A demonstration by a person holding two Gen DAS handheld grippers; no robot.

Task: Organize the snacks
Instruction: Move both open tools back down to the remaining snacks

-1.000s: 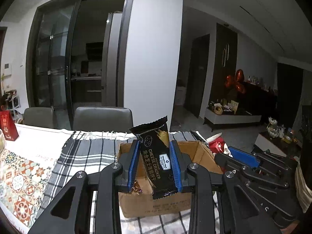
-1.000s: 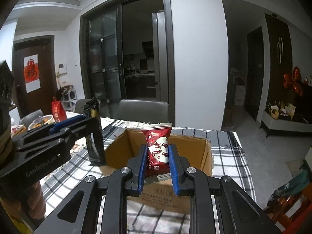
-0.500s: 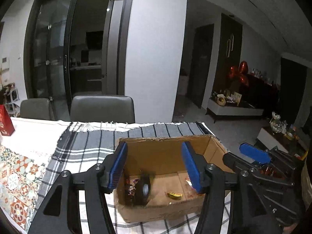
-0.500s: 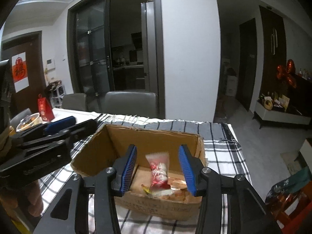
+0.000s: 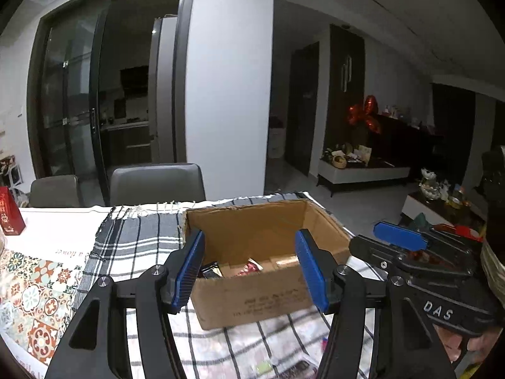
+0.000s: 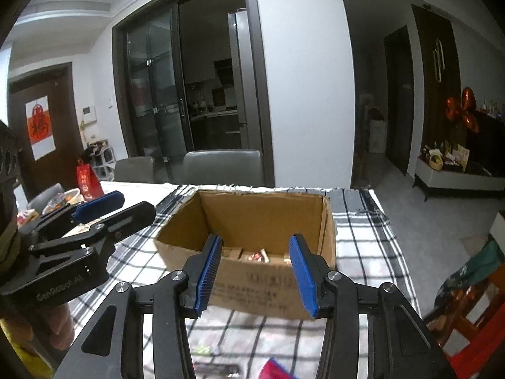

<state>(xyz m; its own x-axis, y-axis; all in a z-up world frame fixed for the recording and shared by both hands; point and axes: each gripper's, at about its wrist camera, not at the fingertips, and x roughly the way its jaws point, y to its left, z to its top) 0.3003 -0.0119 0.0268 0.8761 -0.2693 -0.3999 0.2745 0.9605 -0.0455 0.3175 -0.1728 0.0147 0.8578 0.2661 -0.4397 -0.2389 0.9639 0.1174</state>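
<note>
Both hand-held grippers [image 5: 249,268] [image 6: 254,271] released, empty, before cardboard box [image 5: 252,297] near edge; contents blurry.

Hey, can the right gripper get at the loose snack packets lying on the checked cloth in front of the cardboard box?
Probably yes: the right gripper is open and empty, and the snack packets lie on the checked cloth just below it, nothing between.
</note>
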